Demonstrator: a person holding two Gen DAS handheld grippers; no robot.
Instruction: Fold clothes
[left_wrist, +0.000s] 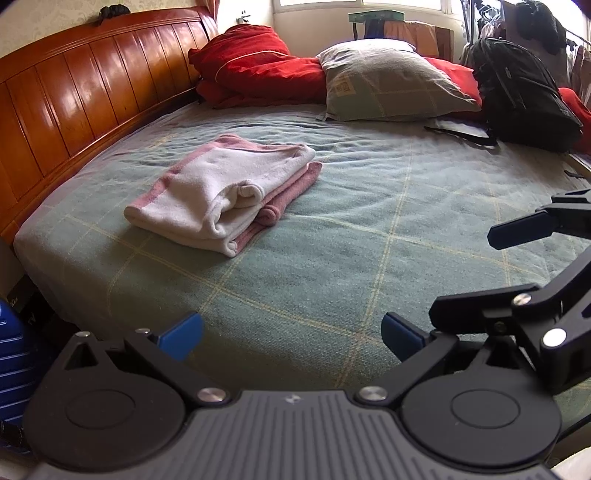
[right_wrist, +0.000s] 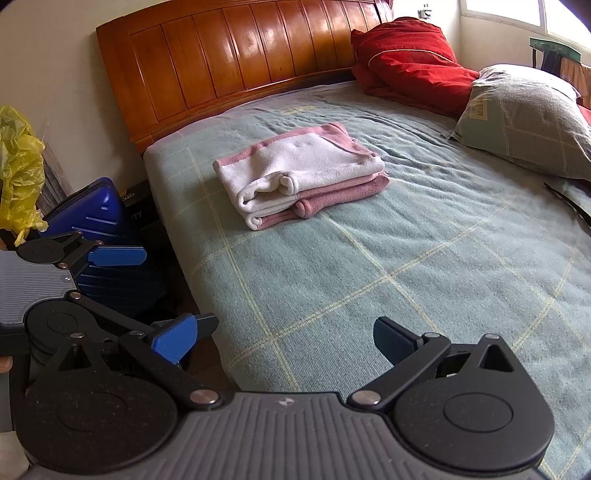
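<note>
Folded pink-and-white fleece cloth (left_wrist: 225, 192) sits on the green checked bed cover (left_wrist: 369, 258), near the wooden headboard (left_wrist: 74, 92). It looks soft, light and floppy, so pinching a corner edge seems best. The left gripper (left_wrist: 291, 332) and right gripper (right_wrist: 284, 339) both hang wide open, holding nothing, well apart from the cloth.

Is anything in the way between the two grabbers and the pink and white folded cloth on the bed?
Nothing visible: only bare green checked blanket lies between both open grippers and the folded pink-and-white cloth.

Fluffy cloth garment (left_wrist: 225, 192), glossy wooden headboard (left_wrist: 74, 96)
</note>
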